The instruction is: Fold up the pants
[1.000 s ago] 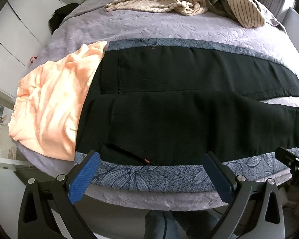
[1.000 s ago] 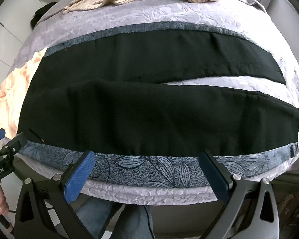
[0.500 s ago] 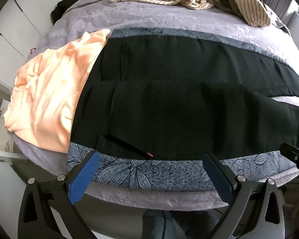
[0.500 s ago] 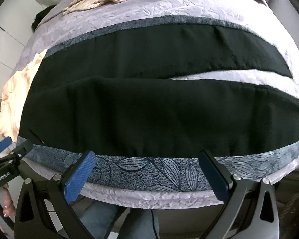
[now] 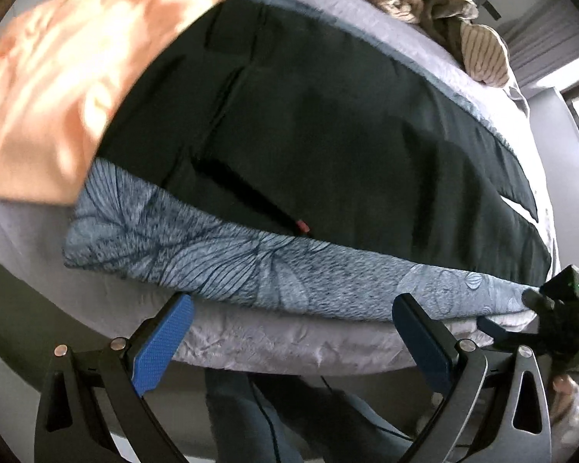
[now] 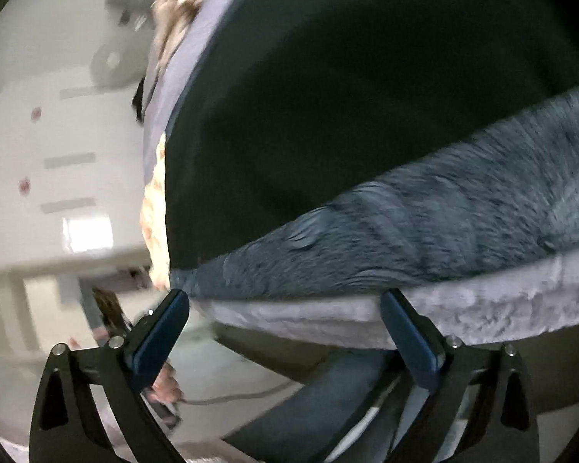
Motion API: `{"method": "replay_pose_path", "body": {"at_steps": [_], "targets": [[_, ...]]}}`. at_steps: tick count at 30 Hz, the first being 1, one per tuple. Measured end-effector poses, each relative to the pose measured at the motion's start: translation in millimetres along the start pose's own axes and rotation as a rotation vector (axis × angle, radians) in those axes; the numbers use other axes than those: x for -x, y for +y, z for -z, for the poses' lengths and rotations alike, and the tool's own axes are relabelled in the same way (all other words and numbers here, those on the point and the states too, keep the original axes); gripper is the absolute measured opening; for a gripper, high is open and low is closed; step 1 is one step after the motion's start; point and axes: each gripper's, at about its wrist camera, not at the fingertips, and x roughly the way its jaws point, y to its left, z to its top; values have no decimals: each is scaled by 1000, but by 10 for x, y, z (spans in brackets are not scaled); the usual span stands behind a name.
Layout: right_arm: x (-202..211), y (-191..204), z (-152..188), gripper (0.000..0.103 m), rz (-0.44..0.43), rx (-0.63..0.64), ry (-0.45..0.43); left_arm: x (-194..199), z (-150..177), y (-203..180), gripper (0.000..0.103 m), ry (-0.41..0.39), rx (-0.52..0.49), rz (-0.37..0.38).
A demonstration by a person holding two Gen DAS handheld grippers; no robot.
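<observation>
Black pants (image 5: 328,127) lie flat on a blue leaf-patterned cloth (image 5: 251,266) on the bed, waistband to the left, legs running right. My left gripper (image 5: 289,320) is open and empty at the bed's near edge, below the hip pocket with its small red tag (image 5: 302,226). The right gripper shows at the far right of the left wrist view (image 5: 552,308). In the blurred right wrist view the pants (image 6: 347,115) fill the upper frame, and my right gripper (image 6: 285,316) is open and empty at the near edge of the cloth (image 6: 444,231).
An orange garment (image 5: 58,88) lies left of the waistband, overlapping it. A striped beige garment (image 5: 444,4) is heaped at the far side of the grey bedspread (image 5: 289,343). White cabinets (image 6: 58,154) stand to the left. The person's legs show below the bed edge.
Both grippers have dropped low and come close to the bed's near edge. The right view has swung and tilted sharply to the left, with motion blur. The pants have not moved.
</observation>
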Motion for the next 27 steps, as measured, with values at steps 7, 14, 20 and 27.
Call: {"method": "replay_pose_path", "body": {"at_steps": [7,14,20,27], "targets": [[-96,-191,-90,99,-70,-87,-20,-150,-92,74,103,1,104,101],[59,-49,-232,84,-201,-71,-84,26,-229,32,103,-88,125,169],[-161,-270,-187,40,-169,-142,-23,-299,-166,156,61,18,192,85],[38,73,-265,7,-119,-30,-71,144,-370,-71,24,-53,131,103]]}}
